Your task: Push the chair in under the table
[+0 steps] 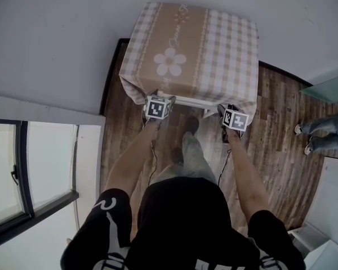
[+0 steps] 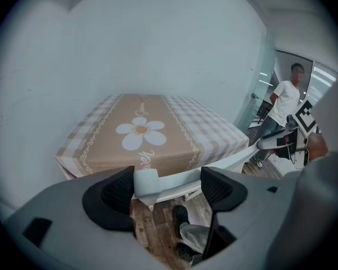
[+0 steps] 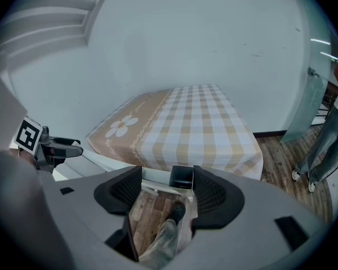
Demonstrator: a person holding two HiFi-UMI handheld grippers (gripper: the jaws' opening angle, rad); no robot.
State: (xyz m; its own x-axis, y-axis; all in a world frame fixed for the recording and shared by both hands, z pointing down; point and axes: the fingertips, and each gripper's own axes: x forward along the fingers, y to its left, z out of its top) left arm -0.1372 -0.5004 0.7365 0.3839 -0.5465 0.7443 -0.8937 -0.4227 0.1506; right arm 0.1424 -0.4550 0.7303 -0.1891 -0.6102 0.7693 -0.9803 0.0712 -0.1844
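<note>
A square table (image 1: pixel 236 44) in a beige checked cloth with a white flower stands against the wall. The white chair's back rail (image 1: pixel 188 100) shows just at the table's near edge, its seat hidden beneath the cloth. My left gripper (image 1: pixel 158 110) sits at the rail's left end. In the left gripper view the left gripper (image 2: pixel 166 187) is open, with the rail's white corner (image 2: pixel 146 183) between the jaws, against the left pad. My right gripper (image 1: pixel 234 121) is at the right end. In its own view the right gripper (image 3: pixel 164 191) is open around the rail's dark end (image 3: pixel 182 177).
My own leg and shoe (image 1: pixel 190 127) stand between the arms, close to the chair. Another person's legs (image 1: pixel 322 135) stand at the right on the wood floor (image 1: pixel 270 151); a person (image 2: pixel 284 103) shows by a glass partition. A window (image 1: pixel 22 173) is at the left.
</note>
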